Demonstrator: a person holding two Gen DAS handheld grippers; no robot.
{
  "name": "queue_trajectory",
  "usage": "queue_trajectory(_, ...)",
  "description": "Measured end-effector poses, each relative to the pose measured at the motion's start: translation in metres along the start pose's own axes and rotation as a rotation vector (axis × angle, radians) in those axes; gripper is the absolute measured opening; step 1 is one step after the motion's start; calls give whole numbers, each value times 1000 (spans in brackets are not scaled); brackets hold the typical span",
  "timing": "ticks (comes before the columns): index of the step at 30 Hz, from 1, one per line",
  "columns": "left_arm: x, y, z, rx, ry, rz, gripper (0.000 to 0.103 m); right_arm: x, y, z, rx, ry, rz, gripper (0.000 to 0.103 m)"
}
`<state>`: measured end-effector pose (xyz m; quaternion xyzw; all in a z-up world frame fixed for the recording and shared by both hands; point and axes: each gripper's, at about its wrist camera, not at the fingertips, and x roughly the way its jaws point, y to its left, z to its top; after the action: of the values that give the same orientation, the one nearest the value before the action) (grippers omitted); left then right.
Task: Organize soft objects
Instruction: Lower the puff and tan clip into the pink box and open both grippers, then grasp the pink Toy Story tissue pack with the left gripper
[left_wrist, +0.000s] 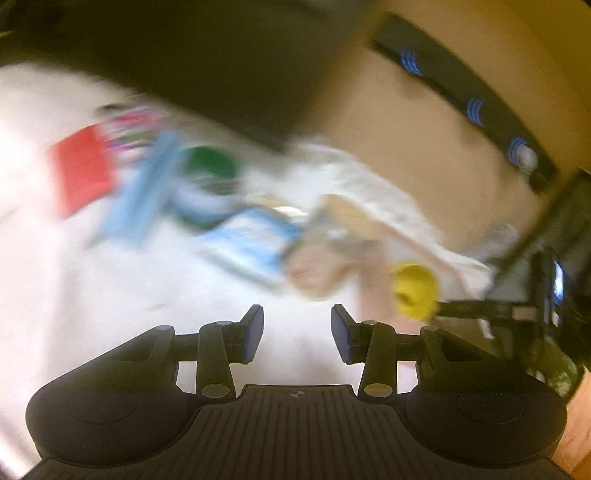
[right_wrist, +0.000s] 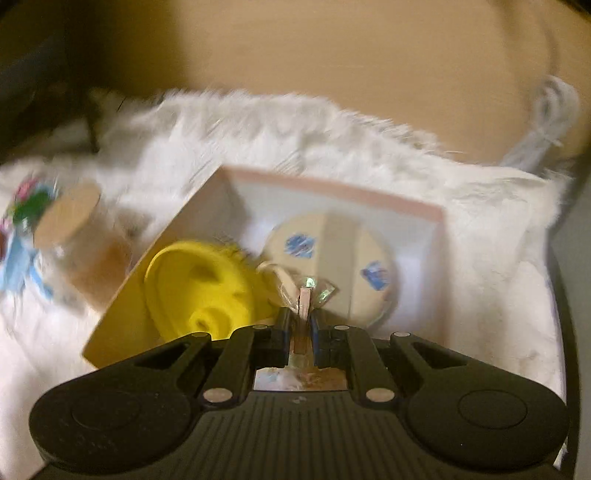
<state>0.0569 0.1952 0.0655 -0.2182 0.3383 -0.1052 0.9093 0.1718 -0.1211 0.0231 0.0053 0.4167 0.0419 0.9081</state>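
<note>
My right gripper (right_wrist: 300, 321) is shut on the near wall of a pink cardboard box (right_wrist: 332, 188) and holds it over a white furry rug (right_wrist: 480, 229). Inside the box lie a yellow soft ball (right_wrist: 199, 280) and a cream round pouch with blue marks (right_wrist: 332, 251). My left gripper (left_wrist: 297, 332) is open and empty above the white rug (left_wrist: 74, 277). In the blurred left wrist view the box (left_wrist: 343, 218) and the yellow ball (left_wrist: 413, 288) show at the right, with the right gripper's arm (left_wrist: 487, 308) beside them.
A cork-topped glass jar (right_wrist: 77, 229) lies left of the box. A red square (left_wrist: 81, 170), blue packets (left_wrist: 255, 243) and a green-lidded item (left_wrist: 210, 162) lie on the rug. A wooden floor (right_wrist: 295, 55) and a white cable (right_wrist: 546, 114) lie beyond.
</note>
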Motion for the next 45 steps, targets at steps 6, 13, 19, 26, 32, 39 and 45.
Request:
queue_trajectory(6, -21, 47, -3, -124, -25, 132, 44, 7, 7, -4, -12, 27, -20, 16)
queue_trajectory(13, -27, 86, 15, -223, -105, 262, 44, -24, 2, -9, -10, -68, -61, 46)
queue_trajectory(19, -25, 108, 49, -216, -179, 320, 44, -65, 13, 2, -26, -212, -137, 64)
queue_trajectory(26, 0, 121, 97, -122, -209, 315, 44, -99, 48, 9, -43, -290, -88, 67)
queue_trajectory(32, 30, 103, 160, 52, -183, 233, 44, -111, 79, 7, -28, -252, 14, 68)
queue_trajectory(39, 97, 89, 180, 299, -63, 365, 44, -105, 120, -10, -66, -220, 45, 68)
queue_trajectory(45, 122, 104, 180, 376, -12, 314, 52, -89, 145, -25, -82, -179, 64, 68)
